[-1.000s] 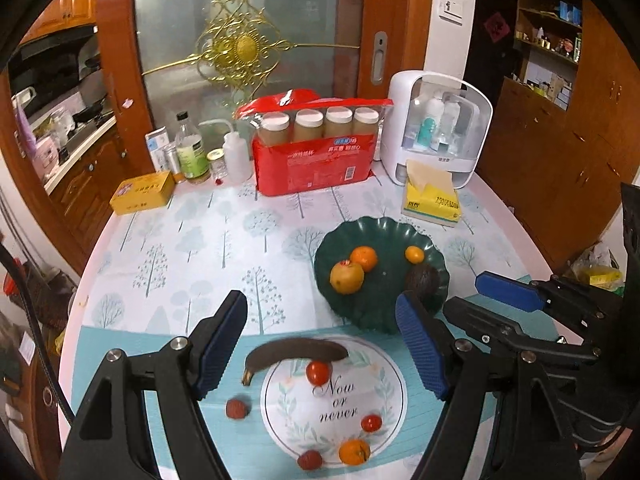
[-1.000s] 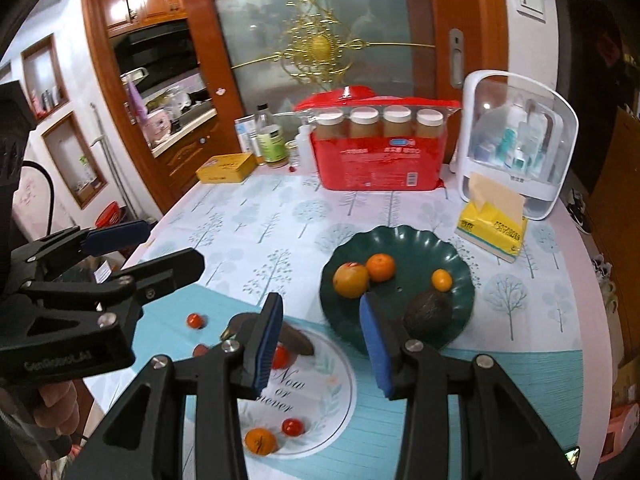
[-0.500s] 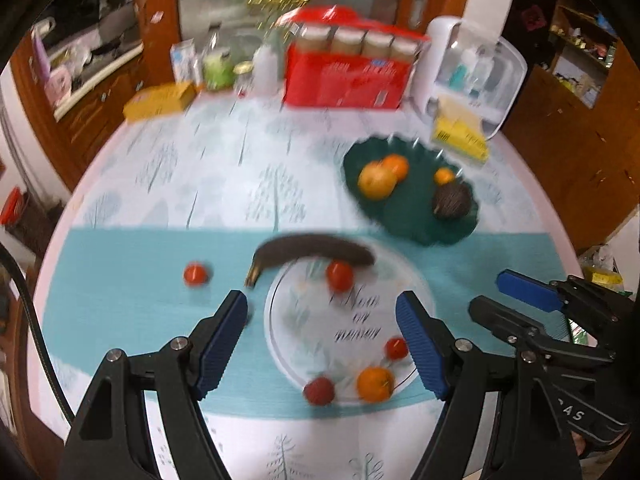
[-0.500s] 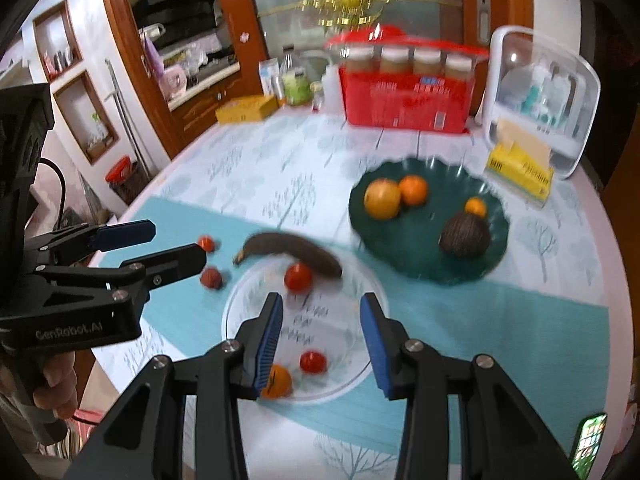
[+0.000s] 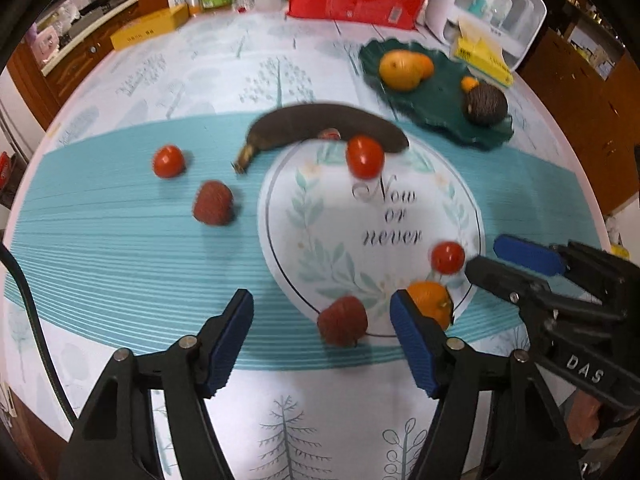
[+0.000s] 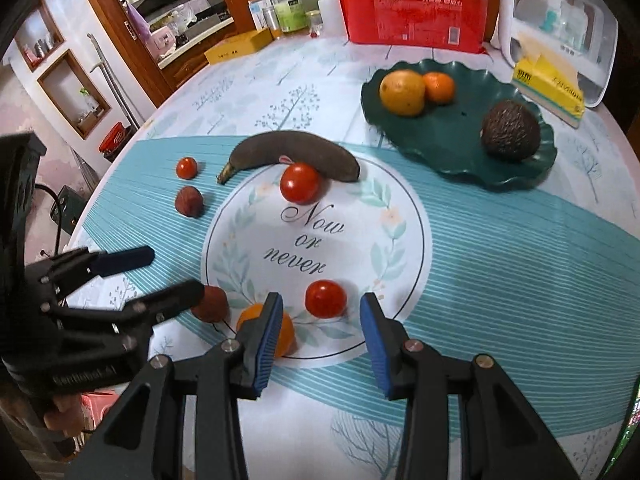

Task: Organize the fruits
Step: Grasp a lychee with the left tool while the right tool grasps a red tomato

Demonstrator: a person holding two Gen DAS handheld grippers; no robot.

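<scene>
Both grippers have dropped toward the table since a sec ago; fruit looms bigger. Left gripper point(image 5: 322, 342) jaws closing, nothing pinched yet: dark red lychee-like fruit point(image 5: 342, 325) sits between the pads, untouched. Right gripper point(image 6: 320, 344) jaws part-spread, empty, cherry tomato point(image 6: 325, 298) just ahead at 12 o'clock, small orange point(image 6: 256, 328) by its left pad. Green plate point(image 6: 516, 176) at 1 o'clock already holds some fruit. Prob. two picks about to start; banana point(image 6: 292, 152) untouched.
</scene>
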